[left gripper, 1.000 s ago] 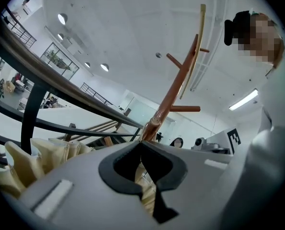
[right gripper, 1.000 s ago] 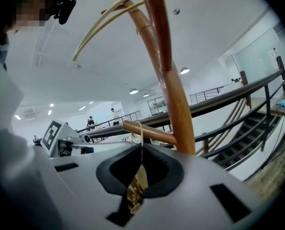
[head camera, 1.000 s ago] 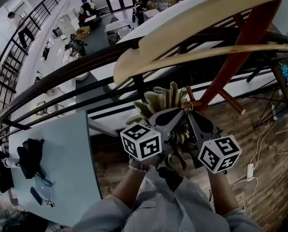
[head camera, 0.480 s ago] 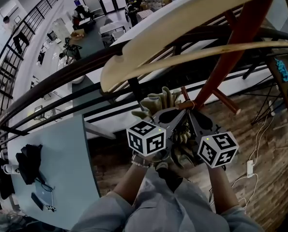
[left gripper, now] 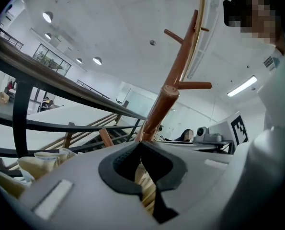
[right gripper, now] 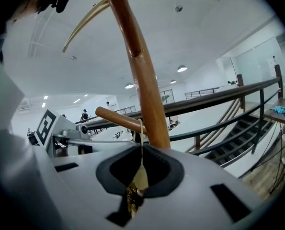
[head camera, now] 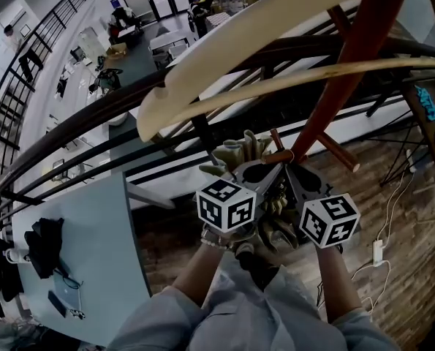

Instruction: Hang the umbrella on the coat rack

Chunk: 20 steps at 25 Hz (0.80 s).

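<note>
While the strap loop [right gripper: 141,143] is touching one rack peg [right gripper: 116,118], R gripper [right gripper: 138,176] is pinching it shut. L gripper [left gripper: 143,171] is clamping the one umbrella [head camera: 239,152].

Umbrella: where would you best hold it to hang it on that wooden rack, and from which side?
The thin strap loop, from below the peg: it looks slim enough to slip over the peg, while the folded canopy is a bulky bundle.
</note>
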Each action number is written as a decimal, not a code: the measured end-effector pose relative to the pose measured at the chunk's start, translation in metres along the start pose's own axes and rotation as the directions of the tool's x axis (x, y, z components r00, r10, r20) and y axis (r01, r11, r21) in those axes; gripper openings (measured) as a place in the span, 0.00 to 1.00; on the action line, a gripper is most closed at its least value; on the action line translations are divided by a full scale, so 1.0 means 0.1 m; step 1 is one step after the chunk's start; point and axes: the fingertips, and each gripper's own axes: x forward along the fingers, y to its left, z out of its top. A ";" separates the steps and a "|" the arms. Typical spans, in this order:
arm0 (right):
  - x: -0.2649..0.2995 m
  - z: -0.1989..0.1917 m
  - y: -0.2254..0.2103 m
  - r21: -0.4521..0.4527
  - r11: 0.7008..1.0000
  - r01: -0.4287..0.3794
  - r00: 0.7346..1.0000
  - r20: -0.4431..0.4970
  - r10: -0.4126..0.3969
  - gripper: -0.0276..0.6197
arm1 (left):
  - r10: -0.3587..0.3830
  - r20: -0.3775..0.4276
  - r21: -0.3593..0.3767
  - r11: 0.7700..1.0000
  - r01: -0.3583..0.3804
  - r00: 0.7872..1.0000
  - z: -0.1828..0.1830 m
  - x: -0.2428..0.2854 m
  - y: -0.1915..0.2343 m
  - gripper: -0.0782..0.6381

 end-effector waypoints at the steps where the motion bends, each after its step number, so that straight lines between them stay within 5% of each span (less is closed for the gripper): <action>1: 0.00 0.00 -0.01 0.000 1.000 -0.005 1.000 -0.002 0.005 0.05 | 0.002 -0.001 -0.003 1.000 -0.002 1.000 0.00 0.01 0.00 0.12; 14: -0.10 -0.02 -0.06 -0.009 0.997 -0.080 0.997 0.014 0.080 0.05 | 0.075 0.000 0.041 0.996 -0.075 0.997 -0.06 0.09 -0.04 0.12; 20: -0.23 -0.02 -0.04 0.015 0.993 -0.115 0.993 0.041 0.114 0.14 | 0.115 0.029 0.010 0.993 -0.116 0.993 -0.05 0.04 -0.07 0.13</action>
